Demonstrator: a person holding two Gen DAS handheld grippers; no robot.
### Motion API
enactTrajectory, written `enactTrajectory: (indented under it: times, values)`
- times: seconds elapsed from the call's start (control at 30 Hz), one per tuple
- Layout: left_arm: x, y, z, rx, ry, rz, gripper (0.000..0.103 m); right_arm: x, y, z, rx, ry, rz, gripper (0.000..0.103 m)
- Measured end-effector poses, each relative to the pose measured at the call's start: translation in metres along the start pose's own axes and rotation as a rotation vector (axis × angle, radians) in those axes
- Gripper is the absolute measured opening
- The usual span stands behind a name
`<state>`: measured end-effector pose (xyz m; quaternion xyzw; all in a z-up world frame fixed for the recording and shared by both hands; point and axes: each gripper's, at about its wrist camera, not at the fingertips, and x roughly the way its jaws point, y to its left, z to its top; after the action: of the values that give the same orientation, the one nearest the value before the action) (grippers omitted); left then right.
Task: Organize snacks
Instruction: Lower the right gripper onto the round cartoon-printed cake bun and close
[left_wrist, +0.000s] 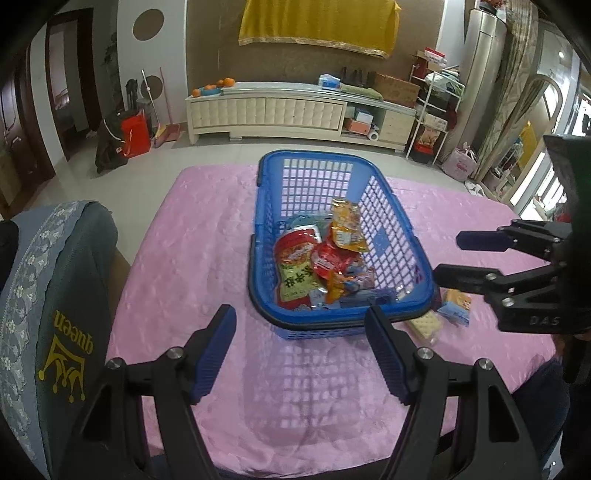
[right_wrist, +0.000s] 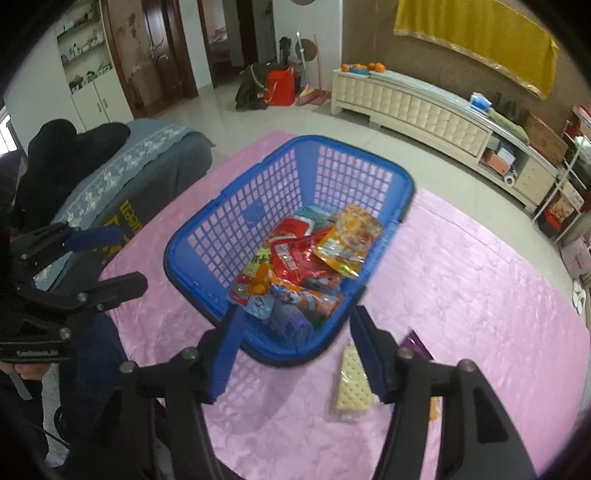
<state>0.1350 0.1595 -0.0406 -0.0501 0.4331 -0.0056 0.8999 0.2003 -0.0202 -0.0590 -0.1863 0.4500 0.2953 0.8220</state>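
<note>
The right gripper (right_wrist: 295, 350) is hanging open and empty, with the wafer pack (right_wrist: 352, 384) lying on the pink tablecloth (right_wrist: 480, 295) just below its right finger, long axis running near to far. The left gripper (left_wrist: 301, 350), also open and empty, is sitting farther from it, and just beyond the pack the blue basket (right_wrist: 192, 236) is holding the other snacks (right_wrist: 314, 258).

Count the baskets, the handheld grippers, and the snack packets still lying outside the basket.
Blue basket: 1
Grippers: 2, left gripper and right gripper
Packets outside: 2, cracker packet and blue-and-orange packet
Total: 5
</note>
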Motion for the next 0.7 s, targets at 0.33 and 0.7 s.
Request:
enactTrajectory:
  times: [0.33,0.7]
  values:
    - [0.005,-0.061,-0.011,0.043,0.021,-0.065,0.07,-0.034,-0.051,-0.047,0.112,-0.03,-0.016,0.065]
    - [0.044,-0.123,-0.023,-0.021,0.09,-0.092,0.07,-0.036,-0.106,-0.092,0.186,-0.055,-0.024,0.065]
